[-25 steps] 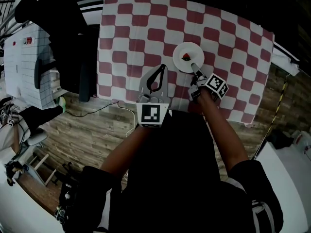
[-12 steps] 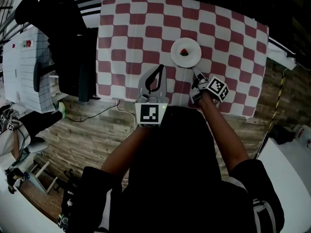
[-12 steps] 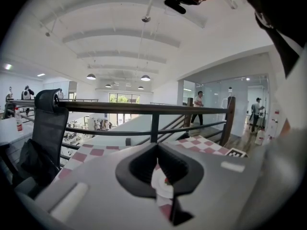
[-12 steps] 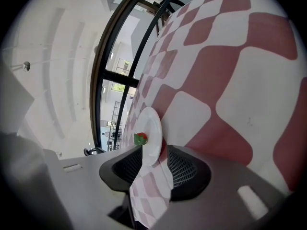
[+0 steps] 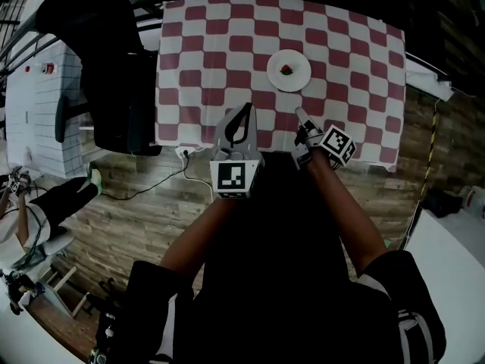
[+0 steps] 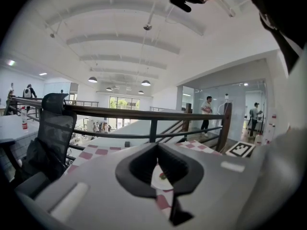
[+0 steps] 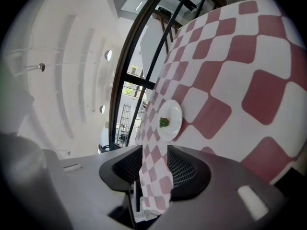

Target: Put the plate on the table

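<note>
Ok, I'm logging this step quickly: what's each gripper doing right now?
Left gripper: tongs closed, holding nothing.
Right gripper: tongs open, just been opening, nothing between them.

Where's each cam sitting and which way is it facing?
Head view: on the person's head, facing steeply down at the table and plate; shows the person's arms, left claw, right claw.
Left gripper view: on the left claw, along its shut jaws, over the table toward a railing.
Right gripper view: on the right claw, tilted, along its empty jaws, just opened, toward the plate.
Shared: all three see the plate.
</note>
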A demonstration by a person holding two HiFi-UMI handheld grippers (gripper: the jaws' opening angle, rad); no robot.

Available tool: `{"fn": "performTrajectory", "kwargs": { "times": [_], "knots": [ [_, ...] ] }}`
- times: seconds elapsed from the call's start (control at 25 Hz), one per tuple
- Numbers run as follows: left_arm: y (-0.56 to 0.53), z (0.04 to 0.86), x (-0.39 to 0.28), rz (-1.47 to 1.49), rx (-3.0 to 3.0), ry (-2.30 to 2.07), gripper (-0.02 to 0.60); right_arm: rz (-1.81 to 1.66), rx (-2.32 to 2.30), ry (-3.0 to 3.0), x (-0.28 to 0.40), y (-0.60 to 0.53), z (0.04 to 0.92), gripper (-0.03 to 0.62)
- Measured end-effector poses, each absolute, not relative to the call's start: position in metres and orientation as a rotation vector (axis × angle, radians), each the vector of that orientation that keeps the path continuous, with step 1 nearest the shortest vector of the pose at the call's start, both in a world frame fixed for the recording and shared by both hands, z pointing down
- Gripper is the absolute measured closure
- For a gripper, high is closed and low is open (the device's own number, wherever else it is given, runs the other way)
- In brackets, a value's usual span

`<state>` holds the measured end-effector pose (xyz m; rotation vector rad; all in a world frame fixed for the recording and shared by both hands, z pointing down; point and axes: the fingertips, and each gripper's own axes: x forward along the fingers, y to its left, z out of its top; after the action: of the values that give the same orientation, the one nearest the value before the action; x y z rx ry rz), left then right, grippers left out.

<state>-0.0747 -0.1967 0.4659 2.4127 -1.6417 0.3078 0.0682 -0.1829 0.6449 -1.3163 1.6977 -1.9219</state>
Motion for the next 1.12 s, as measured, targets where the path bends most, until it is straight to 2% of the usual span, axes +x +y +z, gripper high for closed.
{"fn": "performTrajectory", "kwargs": {
  "times": [0.24, 0.52, 0.6, 0.76, 0.96, 1.12],
  "knots": [
    [-0.158, 0.44, -0.077, 0.215, 2.42, -1.659, 0.572, -1.808, -1.349, 1.749, 0.05, -0.152, 0.59, 0.482],
    [-0.12, 0.424, -0.08, 0.132, 2.427, -1.646, 0.572, -1.704, -1.339, 1.858, 0.033, -0.121, 0.535, 0.483],
    [-0.111, 0.419, -0.081, 0.112, 2.435, -1.637, 0.572, -1.671, -1.339, 1.883, 0.029, -0.113, 0.52, 0.506],
    [-0.096, 0.411, -0.084, 0.075, 2.431, -1.657, 0.572, -1.579, -1.353, 1.975, 0.022, -0.096, 0.494, 0.595],
    [-0.074, 0.406, -0.069, 0.055, 2.439, -1.637, 0.572, -1.327, -1.616, 2.245, 0.04, -0.072, 0.473, 0.595],
    [-0.069, 0.401, -0.043, 0.011, 2.465, -1.578, 0.572, -1.101, -1.655, 2.365, 0.06, -0.065, 0.442, 0.595]
  ]
}}
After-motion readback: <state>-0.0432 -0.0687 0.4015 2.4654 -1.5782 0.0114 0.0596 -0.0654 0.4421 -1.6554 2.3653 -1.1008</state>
